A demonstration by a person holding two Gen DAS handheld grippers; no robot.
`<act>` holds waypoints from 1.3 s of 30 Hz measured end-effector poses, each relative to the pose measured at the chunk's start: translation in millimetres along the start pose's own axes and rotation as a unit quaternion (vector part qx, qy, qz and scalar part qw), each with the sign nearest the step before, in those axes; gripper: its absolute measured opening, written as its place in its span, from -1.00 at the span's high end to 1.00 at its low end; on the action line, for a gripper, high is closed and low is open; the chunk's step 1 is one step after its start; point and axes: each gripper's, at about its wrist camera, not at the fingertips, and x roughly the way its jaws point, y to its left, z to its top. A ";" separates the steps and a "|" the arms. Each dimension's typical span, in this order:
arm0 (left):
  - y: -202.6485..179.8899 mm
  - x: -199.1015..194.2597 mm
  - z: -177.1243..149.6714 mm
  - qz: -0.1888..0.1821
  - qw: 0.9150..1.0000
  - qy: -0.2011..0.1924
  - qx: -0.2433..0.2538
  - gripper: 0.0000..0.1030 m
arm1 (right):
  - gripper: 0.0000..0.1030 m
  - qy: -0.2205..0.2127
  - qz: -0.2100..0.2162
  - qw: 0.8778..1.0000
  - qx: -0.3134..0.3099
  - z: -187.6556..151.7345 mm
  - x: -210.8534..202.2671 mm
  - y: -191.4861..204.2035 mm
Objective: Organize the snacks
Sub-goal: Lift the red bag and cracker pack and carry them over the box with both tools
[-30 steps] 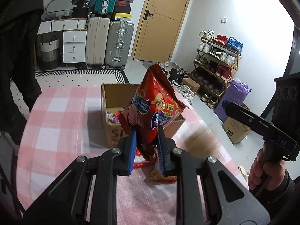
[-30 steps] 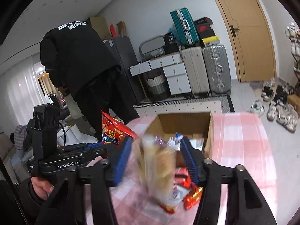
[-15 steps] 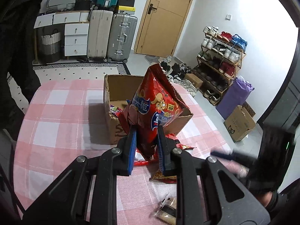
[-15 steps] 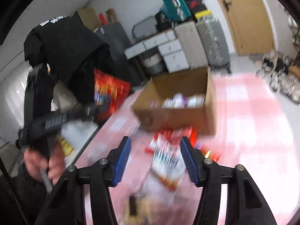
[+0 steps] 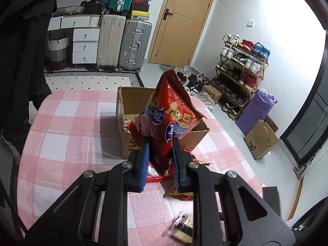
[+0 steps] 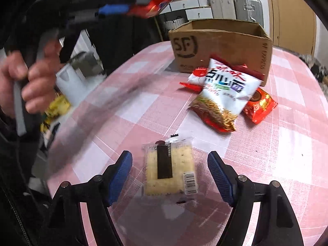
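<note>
Item 1: red chip bag [image 5: 170, 114], upright, pinched at its lower end by left tongs [image 5: 158, 164], raised over the near edge of cardboard box [image 5: 123, 110]. Prob. staged for a drop into the box, which already holds other packs.

Item 2: cracker pack [image 6: 170, 168], flat on surface [image 6: 123, 110] w/ pink check cloth, near edge. Right tongs [image 6: 170, 176] straddle it, jaws opening, pads clear of it on both sides; looks lined up for pickup.

Item 3: white noodle bag [image 6: 223, 90] + orange-red pack [image 6: 260, 106], loose on surface just in front of box, right of centre; not yet sorted.

Dest.: box, far centre, top open.
</note>
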 end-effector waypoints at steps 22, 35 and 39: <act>1.8 -10.6 -0.2 0.003 1.000 -0.006 -0.002 0.67 | -0.13 -0.007 -0.001 1.000 0.000 1.1 -3.6 -10.9; -6.7 -17.4 15.5 0.009 1.000 -0.010 0.011 0.67 | -0.13 -0.126 0.019 0.990 0.053 81.9 -78.1 -58.6; -9.6 -14.0 23.9 0.011 1.000 -0.010 0.017 0.67 | -0.13 -0.147 0.025 0.987 0.051 113.5 -91.6 -68.2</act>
